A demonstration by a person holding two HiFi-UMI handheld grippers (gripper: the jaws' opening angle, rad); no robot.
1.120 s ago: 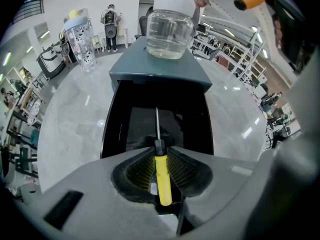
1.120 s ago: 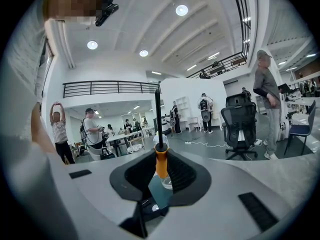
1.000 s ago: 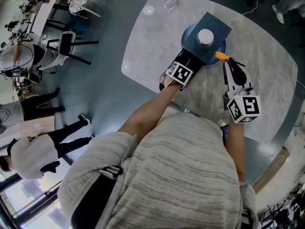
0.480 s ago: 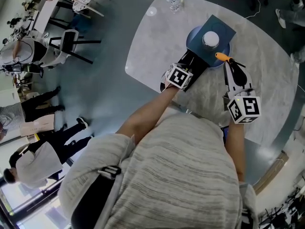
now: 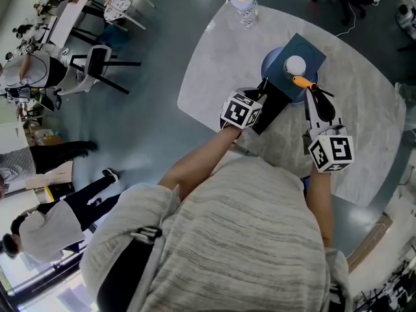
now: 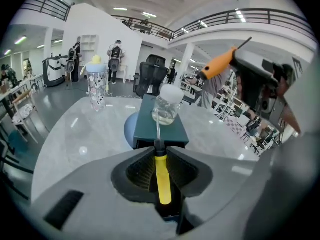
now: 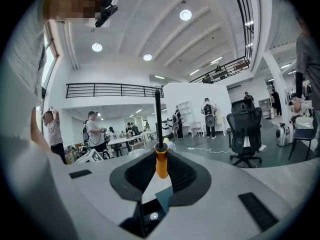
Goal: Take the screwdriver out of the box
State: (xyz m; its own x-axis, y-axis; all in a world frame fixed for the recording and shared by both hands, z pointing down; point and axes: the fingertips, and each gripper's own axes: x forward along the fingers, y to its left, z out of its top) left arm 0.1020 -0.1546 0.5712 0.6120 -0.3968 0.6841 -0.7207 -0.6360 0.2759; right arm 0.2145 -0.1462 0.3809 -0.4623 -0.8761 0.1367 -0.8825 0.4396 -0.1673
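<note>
Clamped on the yellow-handled screwdriver (image 6: 162, 176) at the mouth of the dark teal box (image 6: 150, 126), toward the grey table's (image 5: 214, 64) far edge, the left gripper (image 6: 160, 145) should draw straight back, while the right gripper (image 7: 161, 156) pinches an orange-handled screwdriver (image 7: 161, 166).

Left tool (image 6: 159, 148) has lifted away from the box (image 5: 311, 49).

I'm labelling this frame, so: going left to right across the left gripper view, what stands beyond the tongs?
In order: clear bottle with a yellow cap → blue plate → glass jar → orange-handled screwdriver. The dark box overlaps the jar, so it is left out.
</note>
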